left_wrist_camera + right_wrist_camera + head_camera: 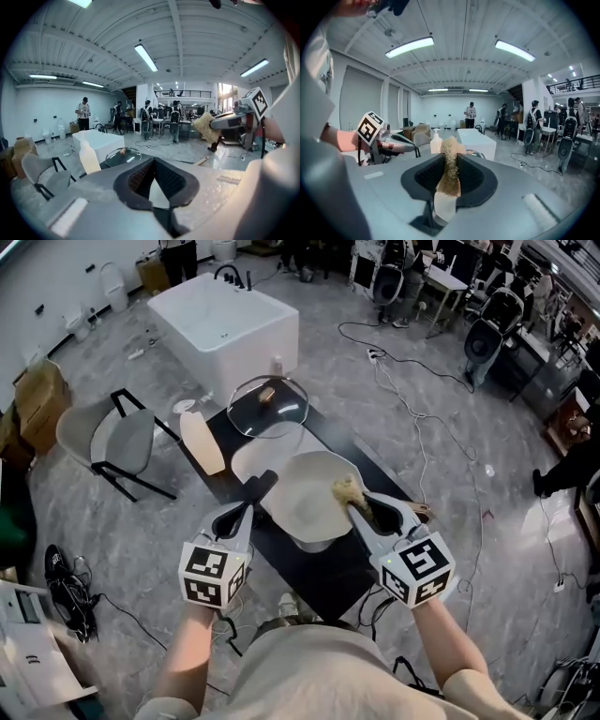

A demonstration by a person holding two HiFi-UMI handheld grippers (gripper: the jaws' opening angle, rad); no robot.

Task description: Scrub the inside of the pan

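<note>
A cream-white pan (pixel 309 501) is held tilted above the black table (pixel 337 576). Its black handle (pixel 261 486) points to the left, and my left gripper (pixel 247 509) is shut on it. In the left gripper view the jaws (pixel 153 164) are closed and the pan's pale wall (pixel 276 187) fills the right side. My right gripper (pixel 354 507) is shut on a tan fibrous scrubber (pixel 348 489), which lies at the pan's right inner edge. In the right gripper view the scrubber (pixel 449 159) stands between the black pads (pixel 423 177).
A glass lid (pixel 269 407) lies at the table's far end, beside a cream soap bottle (pixel 202 442). Behind them stands a white tub (pixel 225 322), with a grey chair (pixel 108 439) to the left. Cables run over the floor on the right (pixel 412 399).
</note>
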